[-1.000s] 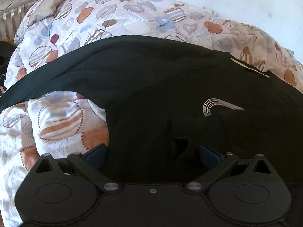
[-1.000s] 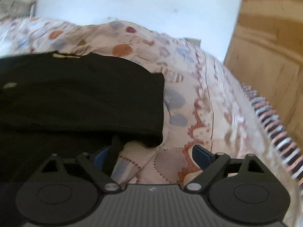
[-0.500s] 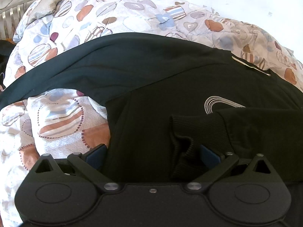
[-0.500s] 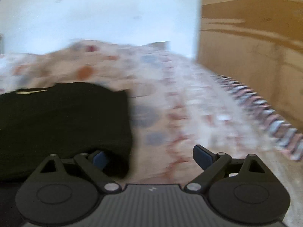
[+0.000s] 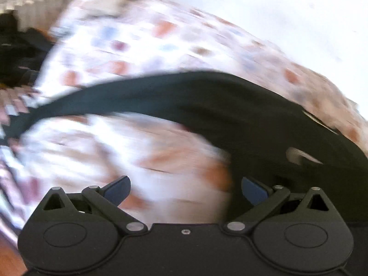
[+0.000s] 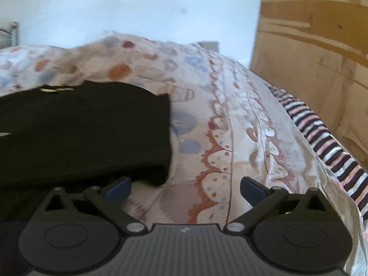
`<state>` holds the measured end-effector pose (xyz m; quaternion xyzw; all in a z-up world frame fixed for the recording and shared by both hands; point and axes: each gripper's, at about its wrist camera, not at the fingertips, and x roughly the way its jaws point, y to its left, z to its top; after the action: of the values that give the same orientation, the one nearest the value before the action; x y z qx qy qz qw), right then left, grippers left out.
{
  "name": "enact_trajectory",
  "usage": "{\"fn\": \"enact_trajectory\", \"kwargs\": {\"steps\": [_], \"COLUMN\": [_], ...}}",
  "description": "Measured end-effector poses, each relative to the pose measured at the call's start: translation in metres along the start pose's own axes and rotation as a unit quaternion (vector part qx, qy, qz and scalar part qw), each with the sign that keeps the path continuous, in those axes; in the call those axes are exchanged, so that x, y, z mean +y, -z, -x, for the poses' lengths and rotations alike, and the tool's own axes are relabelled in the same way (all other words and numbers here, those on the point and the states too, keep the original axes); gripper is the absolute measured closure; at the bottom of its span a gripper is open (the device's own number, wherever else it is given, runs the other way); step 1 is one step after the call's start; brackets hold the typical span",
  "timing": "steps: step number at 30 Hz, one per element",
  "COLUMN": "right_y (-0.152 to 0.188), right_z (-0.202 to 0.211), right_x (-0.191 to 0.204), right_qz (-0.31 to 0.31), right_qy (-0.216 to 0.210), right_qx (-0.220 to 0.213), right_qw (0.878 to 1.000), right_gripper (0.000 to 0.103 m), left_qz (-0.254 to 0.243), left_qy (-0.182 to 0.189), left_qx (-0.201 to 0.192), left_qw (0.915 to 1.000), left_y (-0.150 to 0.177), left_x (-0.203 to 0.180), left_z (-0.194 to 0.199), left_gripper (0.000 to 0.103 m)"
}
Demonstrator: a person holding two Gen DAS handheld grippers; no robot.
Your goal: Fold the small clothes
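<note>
Left wrist view, blurred: left claw spread wide, gripping nothing, over the quilt beside the black top. One sleeve trails out toward the bed's left edge; pale logo just shows. Right wrist view: right claw also spread and empty, low over quilt at the top's right side edge. The top lies flat, mid-bed. Judged step: fold the loose sleeve in. Advice: bring the left claw down on the sleeve near its cuff, pinch one layer only, carry it across the chest without dragging the body, then smooth. Room: plenty of bare quilt right of the top; striped border marks the bed's right edge, wooden cabinet close beyond, so keep swings inward.
</note>
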<state>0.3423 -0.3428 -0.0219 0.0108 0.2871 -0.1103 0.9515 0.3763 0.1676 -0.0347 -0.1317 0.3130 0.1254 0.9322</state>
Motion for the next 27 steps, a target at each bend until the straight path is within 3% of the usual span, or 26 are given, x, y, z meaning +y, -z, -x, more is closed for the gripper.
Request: {"fn": "enact_trajectory", "kwargs": {"steps": [3, 6, 8, 10, 13, 17, 22, 27], "right_y": [0.003, 0.004, 0.002, 0.001, -0.001, 0.000, 0.002, 0.003], "right_z": [0.022, 0.044, 0.053, 0.060, 0.062, 0.065, 0.069, 0.074], "right_x": [0.013, 0.036, 0.054, 0.073, 0.098, 0.124, 0.140, 0.142], "right_qz": [0.012, 0.031, 0.038, 0.047, 0.059, 0.081, 0.085, 0.067], "right_qy": [-0.024, -0.034, -0.048, -0.063, -0.073, -0.088, -0.110, -0.137], "right_qx": [-0.016, -0.047, -0.060, -0.074, -0.074, -0.069, -0.073, -0.076], "right_qw": [1.000, 0.998, 0.996, 0.994, 0.993, 0.990, 0.988, 0.985], "right_gripper": [0.000, 0.000, 0.000, 0.000, 0.000, 0.000, 0.000, 0.000], "left_qz": [-0.046, -0.120, -0.140, -0.146, -0.157, -0.210, -0.177, -0.087], "left_qy": [-0.098, -0.199, -0.241, -0.252, -0.248, -0.205, -0.162, -0.081], "left_qx": [-0.034, -0.041, -0.019, -0.008, 0.006, 0.033, 0.056, 0.096], "left_qw": [0.9935, 0.9716, 0.9603, 0.9565, 0.9559, 0.9555, 0.9692, 0.9882], "left_y": [-0.009, -0.013, -0.019, -0.026, -0.033, -0.044, -0.069, -0.116], "left_x": [0.058, 0.113, 0.145, 0.169, 0.194, 0.203, 0.206, 0.194], "left_z": [-0.001, -0.022, -0.039, -0.049, -0.062, -0.072, -0.051, 0.006], "left_gripper": [0.001, 0.004, 0.011, 0.014, 0.038, 0.100, 0.101, 0.102]}}
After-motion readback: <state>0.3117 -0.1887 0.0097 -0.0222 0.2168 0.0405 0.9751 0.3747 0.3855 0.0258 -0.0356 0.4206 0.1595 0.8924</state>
